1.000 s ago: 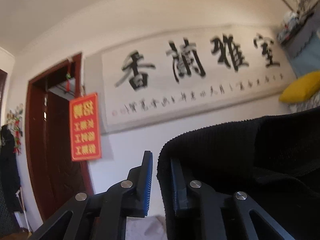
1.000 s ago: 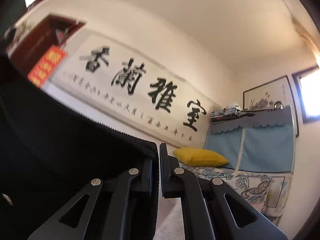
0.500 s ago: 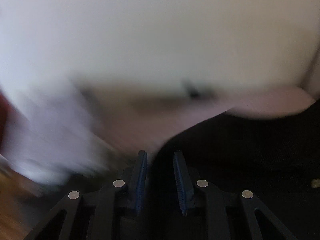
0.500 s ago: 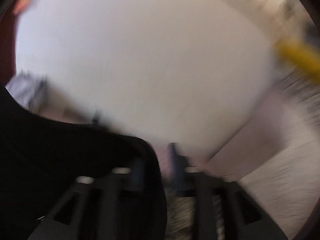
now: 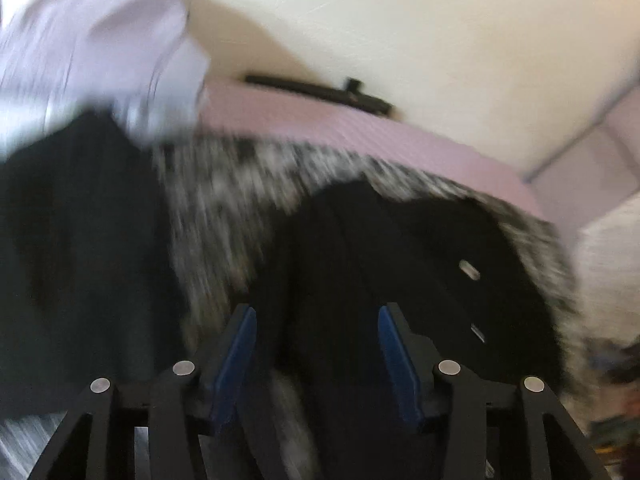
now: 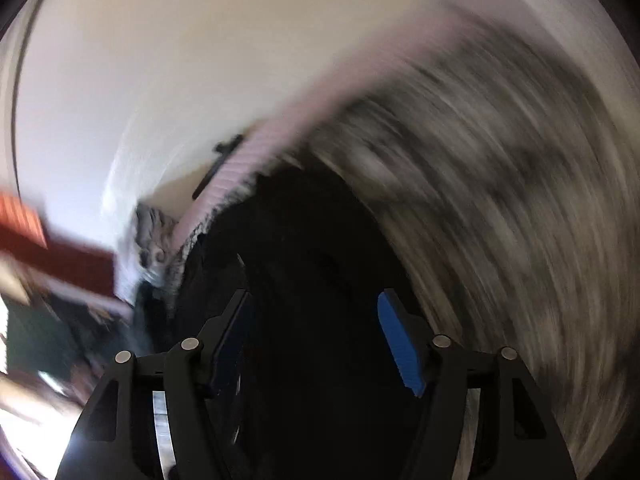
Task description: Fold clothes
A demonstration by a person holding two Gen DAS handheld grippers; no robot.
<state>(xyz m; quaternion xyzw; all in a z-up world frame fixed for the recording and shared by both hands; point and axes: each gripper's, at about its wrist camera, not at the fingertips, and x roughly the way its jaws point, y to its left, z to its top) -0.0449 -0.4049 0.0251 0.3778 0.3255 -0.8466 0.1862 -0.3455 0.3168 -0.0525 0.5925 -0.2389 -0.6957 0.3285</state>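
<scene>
The left gripper (image 5: 316, 312) is opening, its blue pads clear of the black garment (image 5: 400, 248) lying between them on the mottled grey bed cover (image 5: 224, 208), near its right edge; the right gripper (image 6: 314, 308) stands released, jaws apart over the same black cloth.

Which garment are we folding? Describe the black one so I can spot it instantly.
Find the mottled grey-and-black bed cover below the cream wall. The black ribbed garment lies on it, straight ahead of the left gripper, whose jaws are opening. Unlike the other dark clothing further left, it carries small silver buttons.
</scene>
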